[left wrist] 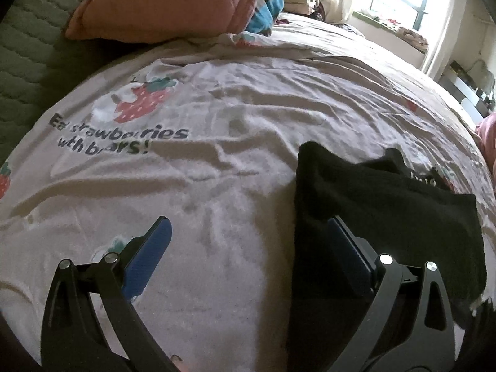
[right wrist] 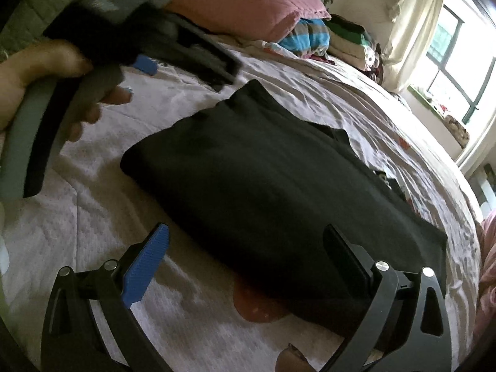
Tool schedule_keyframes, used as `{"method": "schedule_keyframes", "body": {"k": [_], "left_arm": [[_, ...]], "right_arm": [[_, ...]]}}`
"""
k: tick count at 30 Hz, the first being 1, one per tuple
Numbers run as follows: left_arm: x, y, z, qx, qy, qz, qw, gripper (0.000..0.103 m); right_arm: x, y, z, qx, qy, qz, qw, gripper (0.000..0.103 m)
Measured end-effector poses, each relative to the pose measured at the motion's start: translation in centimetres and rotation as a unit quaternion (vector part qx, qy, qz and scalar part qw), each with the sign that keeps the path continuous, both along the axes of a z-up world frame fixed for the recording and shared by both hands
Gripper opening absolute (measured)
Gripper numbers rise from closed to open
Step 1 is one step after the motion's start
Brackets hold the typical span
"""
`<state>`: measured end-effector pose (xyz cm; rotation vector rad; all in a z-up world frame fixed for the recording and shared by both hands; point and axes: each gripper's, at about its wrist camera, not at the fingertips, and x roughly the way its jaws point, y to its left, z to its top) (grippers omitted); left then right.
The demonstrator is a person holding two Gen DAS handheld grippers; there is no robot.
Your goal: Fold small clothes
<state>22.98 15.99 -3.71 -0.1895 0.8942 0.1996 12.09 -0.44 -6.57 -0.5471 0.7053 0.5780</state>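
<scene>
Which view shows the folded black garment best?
The right wrist view: the folded black fabric garment fills the frame centre, nearly all its outline visible on the bedsheet. The left wrist view catches only part of it at the right, behind one finger.

Strawberry-print bedsheet (left wrist: 248, 117) — black garment (right wrist: 263, 192), pillow (left wrist: 161, 3)

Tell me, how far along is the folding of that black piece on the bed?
The black garment already lies on the strawberry-print bedsheet as a compact, layered block, so some folding looks done. Nothing is in hand: the left gripper and right gripper are both open, each with one finger over the cloth's edge. Possibly a final fold remains; a stack of clothes sits near the pink pillow.
</scene>
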Motion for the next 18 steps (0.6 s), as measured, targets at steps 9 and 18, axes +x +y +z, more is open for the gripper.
{"method": "schedule_keyframes", "body": {"k": [9, 18], "left_arm": [[1.8, -0.4, -1.2, 0.011, 0.014, -0.017, 0.9997, 0.093], [3.3, 0.0, -0.9, 0.011, 0.01, -0.024, 0.9996, 0.093]], "right_arm": [[0.0, 2.9, -1.5, -0.049, -0.032, 0.026, 0.998, 0.098], [1.8, 4.5, -2.2, -0.067, -0.046, 0.022, 0.996, 0.098]]}}
